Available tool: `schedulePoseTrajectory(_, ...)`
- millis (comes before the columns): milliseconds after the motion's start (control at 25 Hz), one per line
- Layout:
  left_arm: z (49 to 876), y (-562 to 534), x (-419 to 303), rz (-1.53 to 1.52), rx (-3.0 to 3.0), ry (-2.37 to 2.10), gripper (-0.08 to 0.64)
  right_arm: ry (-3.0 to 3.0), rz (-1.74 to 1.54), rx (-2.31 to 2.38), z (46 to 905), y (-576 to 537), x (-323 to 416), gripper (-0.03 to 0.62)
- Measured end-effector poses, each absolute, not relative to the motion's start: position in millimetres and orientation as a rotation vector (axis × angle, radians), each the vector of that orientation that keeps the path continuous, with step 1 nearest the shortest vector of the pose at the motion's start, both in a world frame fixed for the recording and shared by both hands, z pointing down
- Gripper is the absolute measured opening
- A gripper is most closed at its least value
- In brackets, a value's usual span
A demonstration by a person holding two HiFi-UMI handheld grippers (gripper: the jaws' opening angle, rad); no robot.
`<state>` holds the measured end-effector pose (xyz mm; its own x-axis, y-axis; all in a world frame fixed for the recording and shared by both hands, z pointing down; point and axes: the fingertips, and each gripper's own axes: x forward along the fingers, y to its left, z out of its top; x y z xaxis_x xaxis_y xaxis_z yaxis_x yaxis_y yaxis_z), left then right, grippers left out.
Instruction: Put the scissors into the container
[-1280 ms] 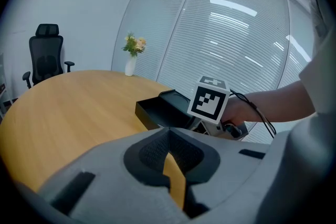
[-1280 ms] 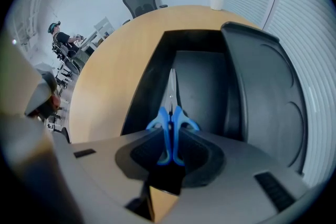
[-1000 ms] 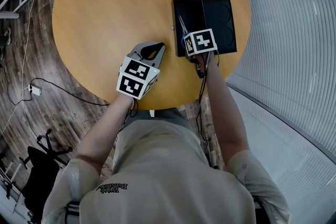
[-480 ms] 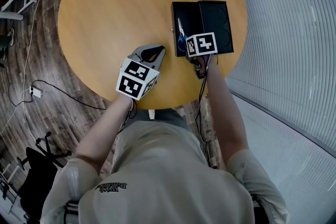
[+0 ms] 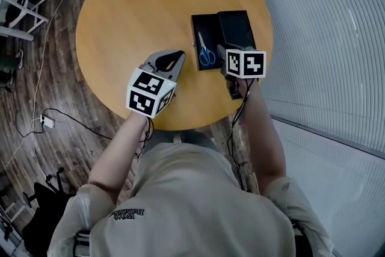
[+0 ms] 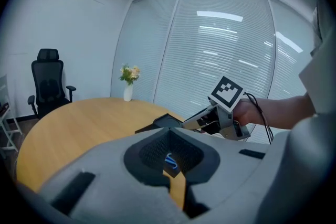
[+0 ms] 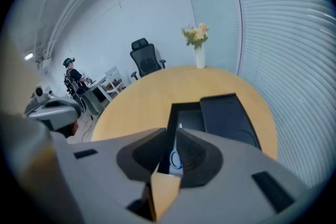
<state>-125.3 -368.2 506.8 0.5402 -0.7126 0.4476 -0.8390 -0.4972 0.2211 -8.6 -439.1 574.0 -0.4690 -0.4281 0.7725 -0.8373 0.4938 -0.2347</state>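
Observation:
The blue-handled scissors (image 5: 206,52) lie flat in the left half of the open black container (image 5: 203,25), blades pointing away from me. Its lid (image 5: 236,27) lies opened out to the right. My right gripper (image 5: 227,52) hovers just short of the container's near edge, its jaws a narrow slit apart with nothing between them. Through that slit, in the right gripper view (image 7: 172,131), a scissor handle (image 7: 176,160) and the container (image 7: 190,118) show. My left gripper (image 5: 177,57) rests left of the container, tips together and empty. It (image 6: 168,131) looks toward the container (image 6: 168,121).
The round wooden table (image 5: 138,3) ends close to both grippers on my side. A white vase with flowers (image 7: 198,50) stands at the far edge. A black office chair (image 6: 48,81) and window blinds lie beyond. A person (image 7: 71,78) stands far off.
The right gripper let go of the scissors, which now lie in the container, and drew back toward me and to the right. The left gripper barely moved.

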Motion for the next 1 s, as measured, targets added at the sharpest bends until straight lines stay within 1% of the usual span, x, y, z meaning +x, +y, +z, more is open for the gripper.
schedulePoseTrajectory(160, 452, -363, -130, 0.340, 2.435, -1.336, 0.021, -2.264, 0.820, 1.049, 499, -429, -17, 0.061)
schedulePoseTrajectory(280, 397, -356, -136, 0.248, 2.507, -1.413, 0.021, -2.389, 0.767, 1.061, 444, -419, -21, 0.054)
schedulePoseTrajectory(560, 313, -335, -137, 0.099, 2.629, -1.430, 0.021, -2.632, 0.474, 1.050, 338, -384, -27, 0.043)
schedulePoseTrajectory(680, 281, -323, -136, 0.085, 2.699, -1.476, 0.021, -2.719, 0.339, 1.094, 296, -367, -22, 0.041)
schedulePoseTrajectory(800, 252, -310, -133, 0.095, 2.772, -1.539, 0.021, -2.848, 0.281, 1.113, 253, -347, -15, 0.038)
schedulePoseTrajectory(1000, 219, -291, -129, 0.076, 2.839, -1.594, 0.021, -3.009, 0.117, 1.199, 196, -317, 1, 0.037)
